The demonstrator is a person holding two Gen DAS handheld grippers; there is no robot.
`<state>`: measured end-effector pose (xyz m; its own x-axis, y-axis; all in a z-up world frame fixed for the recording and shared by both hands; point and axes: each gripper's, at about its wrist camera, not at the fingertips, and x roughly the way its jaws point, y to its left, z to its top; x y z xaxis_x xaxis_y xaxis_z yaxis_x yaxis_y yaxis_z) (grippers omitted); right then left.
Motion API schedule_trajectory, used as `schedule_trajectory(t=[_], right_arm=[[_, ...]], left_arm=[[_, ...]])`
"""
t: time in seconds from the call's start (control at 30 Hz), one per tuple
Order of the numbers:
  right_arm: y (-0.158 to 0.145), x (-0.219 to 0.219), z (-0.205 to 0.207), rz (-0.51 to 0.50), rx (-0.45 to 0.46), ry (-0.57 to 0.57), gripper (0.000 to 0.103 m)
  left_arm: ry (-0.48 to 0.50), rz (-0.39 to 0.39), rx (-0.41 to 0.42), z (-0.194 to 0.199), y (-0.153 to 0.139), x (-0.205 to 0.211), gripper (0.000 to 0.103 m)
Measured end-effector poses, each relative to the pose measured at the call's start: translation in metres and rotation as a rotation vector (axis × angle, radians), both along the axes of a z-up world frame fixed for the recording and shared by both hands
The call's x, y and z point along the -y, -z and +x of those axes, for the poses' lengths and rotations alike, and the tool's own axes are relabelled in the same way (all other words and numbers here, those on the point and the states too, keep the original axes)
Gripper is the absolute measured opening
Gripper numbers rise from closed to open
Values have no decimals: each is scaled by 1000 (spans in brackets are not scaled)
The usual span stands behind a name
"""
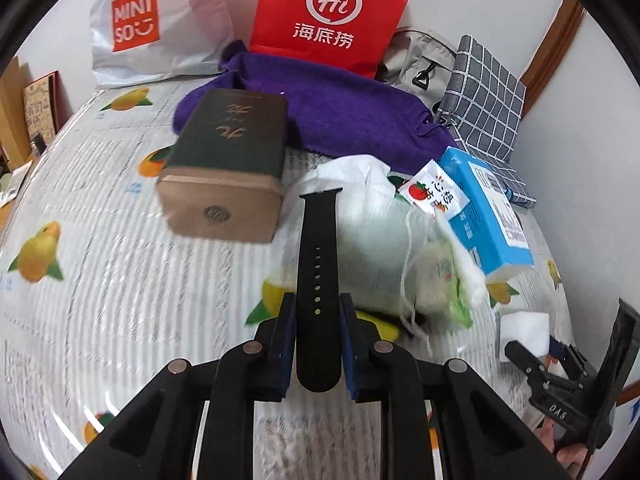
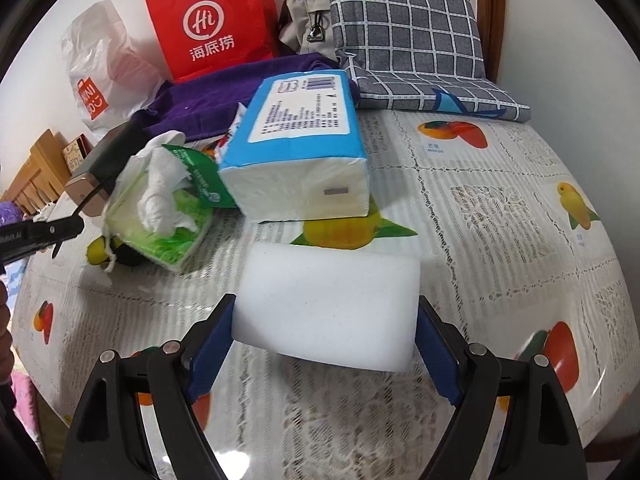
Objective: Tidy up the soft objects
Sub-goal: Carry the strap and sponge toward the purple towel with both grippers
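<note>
My left gripper [image 1: 318,300] is shut on a black watch strap [image 1: 319,280] that stands up between its blue pads above the table. My right gripper [image 2: 326,308] is shut on a white sponge block [image 2: 328,304], held just above the fruit-print tablecloth [image 2: 500,208]; the same sponge [image 1: 522,332] and right gripper [image 1: 532,354] show at the right of the left wrist view. A blue tissue pack [image 2: 300,140], a green tissue pack [image 2: 168,208] with tissue pulled out, and a purple towel [image 1: 320,108] lie ahead.
A dark box with a gold end [image 1: 228,168] lies at the left. A red paper bag [image 1: 332,12], a white Miniso bag [image 1: 156,20], a grey bag [image 2: 308,24] and a checked cushion [image 2: 404,36] stand at the back by the wall. A snack sachet [image 1: 434,192] leans on the blue pack.
</note>
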<state>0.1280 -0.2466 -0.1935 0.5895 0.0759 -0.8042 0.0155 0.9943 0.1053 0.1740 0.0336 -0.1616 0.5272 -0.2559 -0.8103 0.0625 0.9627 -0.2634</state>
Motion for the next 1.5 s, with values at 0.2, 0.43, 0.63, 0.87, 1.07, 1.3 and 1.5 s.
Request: schedule_trajectory(t=[0.2,0.43,0.63,0.87,1.07,1.3,1.5], right_arm=[[-9,-10,-17,-27,21,-9,84],[-18,-16,-36,-51,45,-5,84],[-17,-18,-42,-70,52,-12,84],[-8,-6,-36,-67,35,3,84],[8,4,-22,-51,-3,19,84],[12,2,-13,-34,3,1,84],[7,0,-7,-43,-7,-2,83]], left_arm=[[-30,28,-1,-33,3,-19,19],[-65,123,-51,-57,19,-39,19],[-31,150,-43,-57,32,-33,45],[-15,227,3,-42,35,-22,53],[14,237,37,-32,33,-21,21],[30,261,54,-25,35,-13,21],[-4,208,28,-20,31,-19,20]])
